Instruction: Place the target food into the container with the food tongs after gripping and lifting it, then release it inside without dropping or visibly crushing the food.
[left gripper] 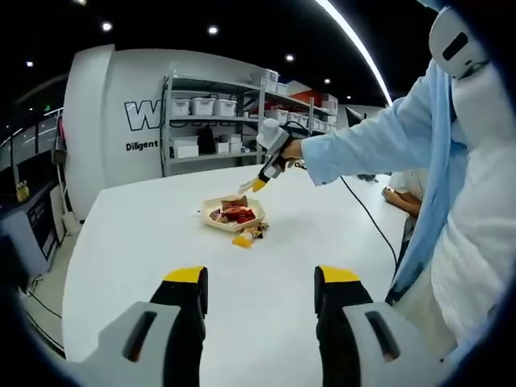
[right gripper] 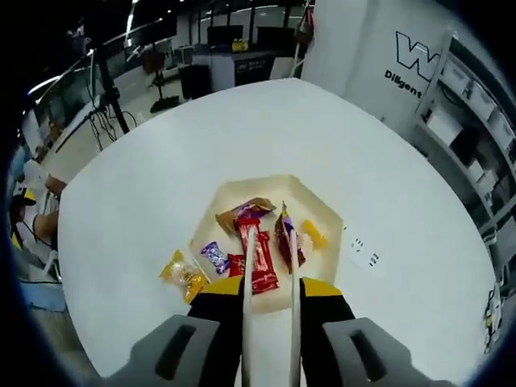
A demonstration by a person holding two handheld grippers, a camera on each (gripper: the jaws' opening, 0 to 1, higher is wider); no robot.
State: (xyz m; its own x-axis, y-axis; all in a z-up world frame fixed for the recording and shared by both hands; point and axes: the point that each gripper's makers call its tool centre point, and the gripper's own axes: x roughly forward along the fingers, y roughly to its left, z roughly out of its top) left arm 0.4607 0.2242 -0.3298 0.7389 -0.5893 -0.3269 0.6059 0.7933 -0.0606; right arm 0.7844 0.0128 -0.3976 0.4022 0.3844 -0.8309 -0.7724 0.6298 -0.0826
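A cream tray (right gripper: 321, 211) of wrapped snacks sits mid-table; it holds a red wrapper (right gripper: 260, 262), a purple candy (right gripper: 214, 256) and a brown packet (right gripper: 285, 239). My right gripper (right gripper: 272, 289) is shut on the food tongs (right gripper: 248, 266), whose two arms stand slightly apart over the red wrapper; I cannot tell if they touch it. A yellow candy (right gripper: 181, 272) lies on the table beside the tray. From the left gripper view, the right gripper (left gripper: 260, 185) hovers over the tray (left gripper: 211, 223) with the tongs (left gripper: 246, 189) pointing down. My left gripper (left gripper: 262, 278) is open, well short of the tray.
The round white table (left gripper: 145, 242) has bare room all around the tray. A person in a light blue coat (left gripper: 419, 153) stands at the right, and a cable (left gripper: 367, 214) runs across the table. Shelves with bins (left gripper: 210, 121) stand behind. A small sticker (right gripper: 363, 251) lies beside the tray.
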